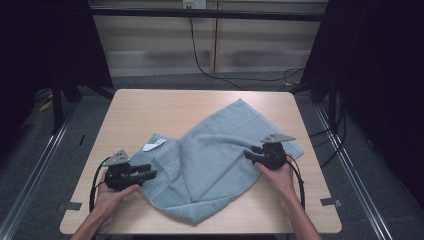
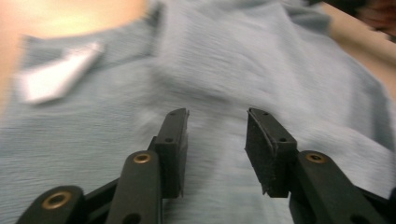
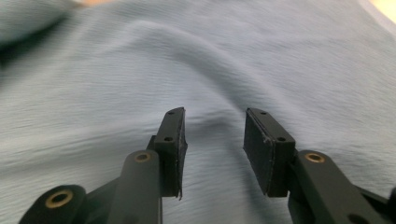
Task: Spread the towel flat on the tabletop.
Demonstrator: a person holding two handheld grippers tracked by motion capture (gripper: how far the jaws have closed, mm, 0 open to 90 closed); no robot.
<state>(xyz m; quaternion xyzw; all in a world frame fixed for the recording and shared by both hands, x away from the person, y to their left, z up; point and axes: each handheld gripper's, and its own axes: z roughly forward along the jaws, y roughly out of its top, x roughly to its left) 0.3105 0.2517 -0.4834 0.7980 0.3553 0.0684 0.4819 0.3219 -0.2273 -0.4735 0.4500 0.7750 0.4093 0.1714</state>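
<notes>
A grey-blue towel [image 1: 215,160] lies rumpled and partly folded on the wooden table [image 1: 150,110], with a white label [image 1: 154,145] near its left edge. My left gripper [image 1: 149,171] lies at the towel's left edge, pointing right. In the left gripper view its jaws [image 2: 217,121] stand apart over the cloth [image 2: 233,70], with nothing pinched and the label [image 2: 60,77] farther off. My right gripper [image 1: 250,154] rests at the towel's right side, pointing left. Its own view has the jaws [image 3: 215,119] open above the towel [image 3: 187,70], gripping no fabric.
Bare tabletop shows behind the towel and along the front corners. Black frame posts [image 1: 57,100] flank the table on both sides, and a dark cable [image 1: 200,60] trails across the floor behind it. Tape marks [image 1: 331,202] sit at the front edge.
</notes>
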